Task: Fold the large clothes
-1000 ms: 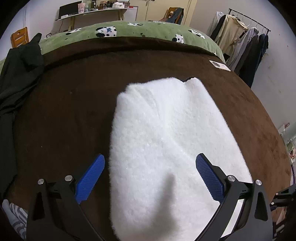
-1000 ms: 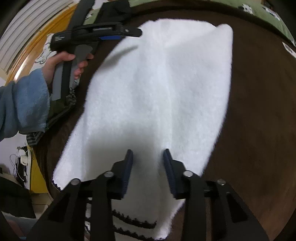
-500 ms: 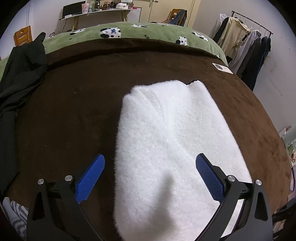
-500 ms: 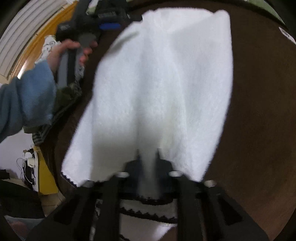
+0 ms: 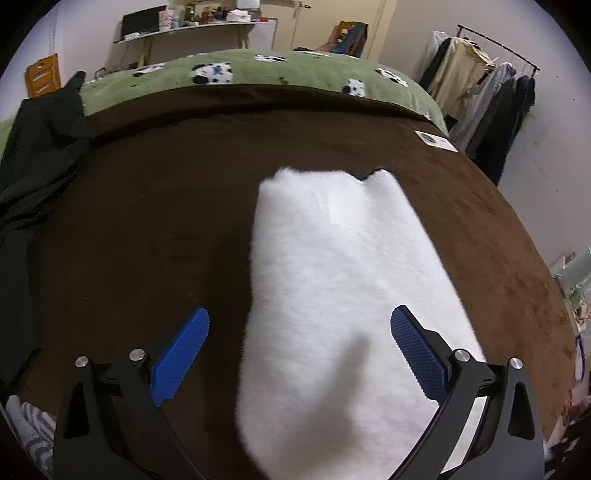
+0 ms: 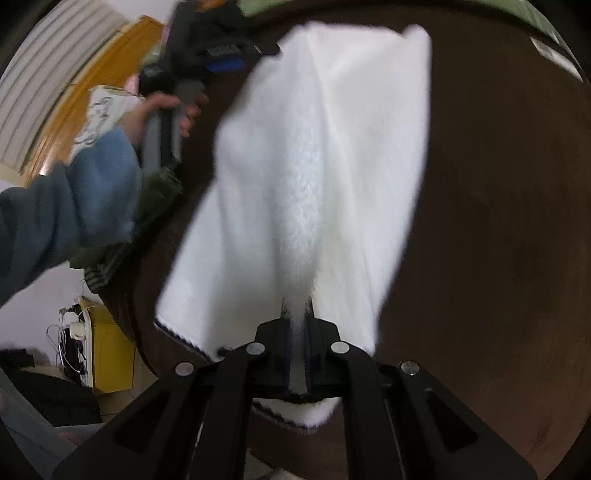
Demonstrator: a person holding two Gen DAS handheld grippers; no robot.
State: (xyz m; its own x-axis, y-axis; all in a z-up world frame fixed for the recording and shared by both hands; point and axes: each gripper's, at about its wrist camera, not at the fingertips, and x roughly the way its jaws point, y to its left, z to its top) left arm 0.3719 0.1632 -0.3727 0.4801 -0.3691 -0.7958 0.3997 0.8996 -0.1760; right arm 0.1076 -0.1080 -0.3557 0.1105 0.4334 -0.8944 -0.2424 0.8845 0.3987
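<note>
A folded white fleece garment (image 5: 332,280) lies on the brown blanket (image 5: 147,221). My left gripper (image 5: 299,350) is open, its blue pads (image 5: 181,354) wide apart above the garment's near left part, holding nothing. In the right wrist view the garment (image 6: 317,155) is pulled up into a ridge. My right gripper (image 6: 297,321) is shut on its near edge, which has a dark trim. The left gripper (image 6: 221,59) shows there too, held in a hand in a blue sleeve at the garment's far left corner.
A black garment (image 5: 33,177) lies along the bed's left side. A green cow-print cover (image 5: 258,70) spans the far end. A clothes rack (image 5: 487,96) stands at the right, a desk (image 5: 192,33) behind. A yellow box (image 6: 107,350) sits on the floor.
My right gripper has closed on the garment's near edge and lifted it into a ridge. My left gripper has shifted left and back, staying open.
</note>
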